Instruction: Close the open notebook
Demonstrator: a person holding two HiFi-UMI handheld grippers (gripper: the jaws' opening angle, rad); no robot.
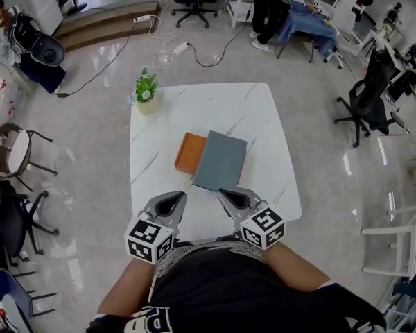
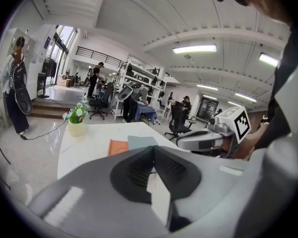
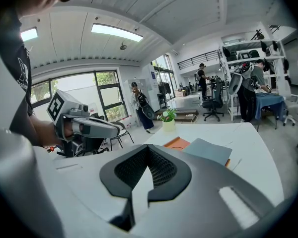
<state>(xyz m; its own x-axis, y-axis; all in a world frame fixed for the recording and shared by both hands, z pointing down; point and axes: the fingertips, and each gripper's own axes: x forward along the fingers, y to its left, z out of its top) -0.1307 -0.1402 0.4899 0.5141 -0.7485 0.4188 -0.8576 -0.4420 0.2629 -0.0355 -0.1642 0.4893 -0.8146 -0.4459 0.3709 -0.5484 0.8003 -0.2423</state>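
Notebook [image 1: 220,160]: it lies flat at the middle of the frame on the white table [image 1: 249,109], grey cover up, with no pages showing.
Orange flap [image 1: 189,152]: it is flat against the grey cover's left side, and my right gripper view shows a sliver of orange under the far edge too. I cannot tell whether it is the notebook's own half swung out or a separate book underneath.
Stage: this fits a notebook spread open with one half out to the left. It fits equally a shut grey one resting on something orange.
Handling: I judge it light, with thin, fairly stiff covers. It looks smooth enough to skid on the glossy tabletop if pushed instead of lifted.
Hold: I would pinch shallowly at a free long edge. The orange flap's left edge lies barest, if it is a cover that turns.
Left gripper [image 1: 179,195]: at lower centre, short of the notebook, fingers clenched tip to tip on nothing.
Right gripper [image 1: 222,193]: just beside the grey cover's near edge, fingers pressed together and empty.
Plant pot [image 1: 147,92]: at upper left of the table, well apart from the notebook.
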